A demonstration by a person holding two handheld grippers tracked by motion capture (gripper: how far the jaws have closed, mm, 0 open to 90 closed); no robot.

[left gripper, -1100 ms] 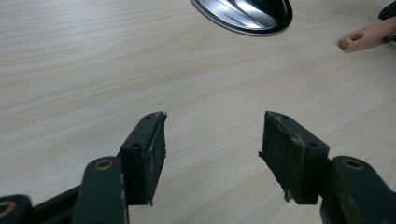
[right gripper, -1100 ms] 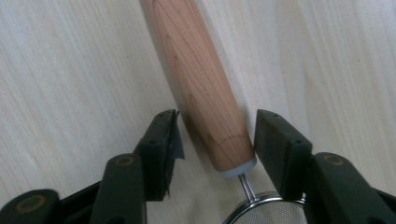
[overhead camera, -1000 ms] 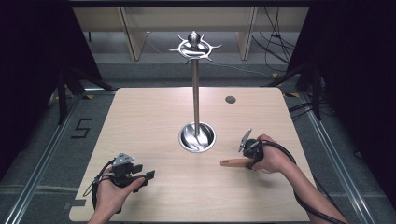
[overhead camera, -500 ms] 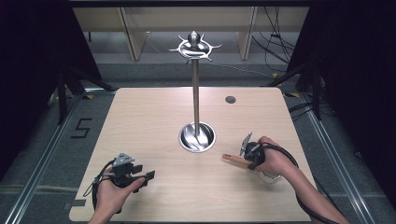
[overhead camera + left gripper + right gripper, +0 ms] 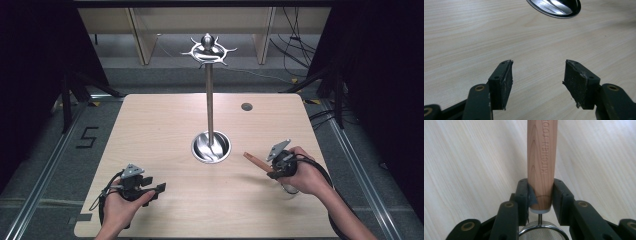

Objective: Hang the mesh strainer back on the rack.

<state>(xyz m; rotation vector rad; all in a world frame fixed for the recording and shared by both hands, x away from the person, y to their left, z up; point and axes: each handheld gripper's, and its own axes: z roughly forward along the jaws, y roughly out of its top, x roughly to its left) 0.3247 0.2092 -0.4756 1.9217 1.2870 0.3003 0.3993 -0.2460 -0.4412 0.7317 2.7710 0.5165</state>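
A tall metal stand [image 5: 210,100] rises from a round dish base mid-table [image 5: 150,125]. The left gripper [image 5: 150,190] sits left-front of it, the right gripper [image 5: 267,164] right-front, holding a wooden handle [image 5: 254,160].

Embossed along the wooden handle [image 5: 542,157]: "KITCHEN", then letters running off the top, unclear. Marked in black tape on the floor [image 5: 60,150], left of the table: "5" [image 5: 86,137].

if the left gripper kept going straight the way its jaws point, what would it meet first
Probably the shiny round metal base of the tall stand; bare light wooden table lies before the open left gripper, though depth is unclear.
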